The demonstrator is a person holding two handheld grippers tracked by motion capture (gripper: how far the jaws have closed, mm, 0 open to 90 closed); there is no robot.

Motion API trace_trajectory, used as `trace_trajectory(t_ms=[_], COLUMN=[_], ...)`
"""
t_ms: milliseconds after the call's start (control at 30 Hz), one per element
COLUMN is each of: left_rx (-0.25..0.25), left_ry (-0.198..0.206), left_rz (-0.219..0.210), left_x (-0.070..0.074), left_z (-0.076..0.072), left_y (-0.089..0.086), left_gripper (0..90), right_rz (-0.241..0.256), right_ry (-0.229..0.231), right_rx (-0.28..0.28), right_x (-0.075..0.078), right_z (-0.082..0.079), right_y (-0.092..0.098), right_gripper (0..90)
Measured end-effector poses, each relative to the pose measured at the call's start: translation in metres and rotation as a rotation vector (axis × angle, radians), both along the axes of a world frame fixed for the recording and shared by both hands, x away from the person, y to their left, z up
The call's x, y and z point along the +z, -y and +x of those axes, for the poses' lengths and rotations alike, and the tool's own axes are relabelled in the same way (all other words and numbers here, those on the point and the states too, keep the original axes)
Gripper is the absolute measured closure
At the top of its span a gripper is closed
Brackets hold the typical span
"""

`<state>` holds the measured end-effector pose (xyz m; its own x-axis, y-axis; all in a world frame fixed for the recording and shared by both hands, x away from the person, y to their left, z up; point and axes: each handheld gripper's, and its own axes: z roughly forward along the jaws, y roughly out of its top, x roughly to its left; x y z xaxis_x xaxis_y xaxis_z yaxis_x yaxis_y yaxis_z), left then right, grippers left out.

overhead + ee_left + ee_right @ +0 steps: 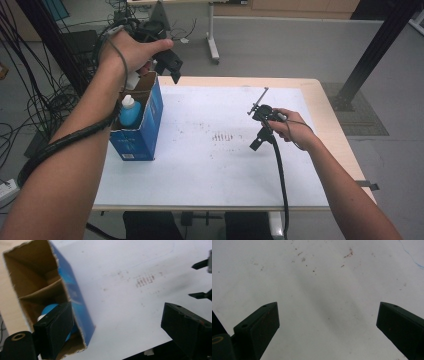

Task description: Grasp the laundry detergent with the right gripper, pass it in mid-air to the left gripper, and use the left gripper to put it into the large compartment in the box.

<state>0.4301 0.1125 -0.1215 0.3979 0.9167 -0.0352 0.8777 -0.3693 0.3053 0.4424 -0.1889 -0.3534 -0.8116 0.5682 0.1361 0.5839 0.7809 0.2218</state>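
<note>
My left gripper [117, 327], jaws spread and empty, hangs above the blue box [142, 122] holding a blue bottle [130, 112]; my right gripper [328, 322], well right of the box, gapes empty.

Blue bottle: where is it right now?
In the high view the blue bottle stands inside the open blue carton at the table's left, below the raised left hand-held gripper.

No legible text, small white label patch low on the blue box [131, 155], print too blurred to read; faint unreadable marks on white table sheet [222, 136]
</note>
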Motion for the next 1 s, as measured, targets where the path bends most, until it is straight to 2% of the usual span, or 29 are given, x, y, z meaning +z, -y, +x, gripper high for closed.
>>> trace_trajectory(t_ms=[133, 200, 233, 467, 833, 1000], left_rx=[-0.068, -0.102, -0.120, -0.176, -0.252, -0.252], left_ry=[-0.003, -0.015, -0.020, -0.044, -0.099, -0.117], left_rz=[0.006, 0.002, 0.016, 0.062, 0.123, 0.105], left_x=[-0.001, -0.006, -0.009, -0.034, -0.082, -0.098], left_z=[-0.003, -0.005, -0.005, -0.008, -0.004, -0.002], left_y=[0.021, 0.033, 0.038, 0.066, 0.088, 0.089], left_gripper=[11.3, 11.3, 11.2, 11.5, 12.1, 12.1], right_rz=[0.002, 0.003, 0.002, -0.003, 0.007, 0.001], right_ry=[0.004, 0.003, 0.001, 0.003, 0.006, 0.003], right_rx=[-0.006, -0.012, -0.010, -0.017, -0.029, -0.038], right_x=[0.002, 0.003, 0.003, 0.005, 0.009, 0.010], right_z=[-0.001, -0.001, -0.001, -0.004, -0.008, -0.009], right_y=[0.002, 0.002, 0.002, 0.002, 0.006, 0.005], right_gripper=[4.6, 4.5, 4.6, 4.5, 4.3, 4.3])
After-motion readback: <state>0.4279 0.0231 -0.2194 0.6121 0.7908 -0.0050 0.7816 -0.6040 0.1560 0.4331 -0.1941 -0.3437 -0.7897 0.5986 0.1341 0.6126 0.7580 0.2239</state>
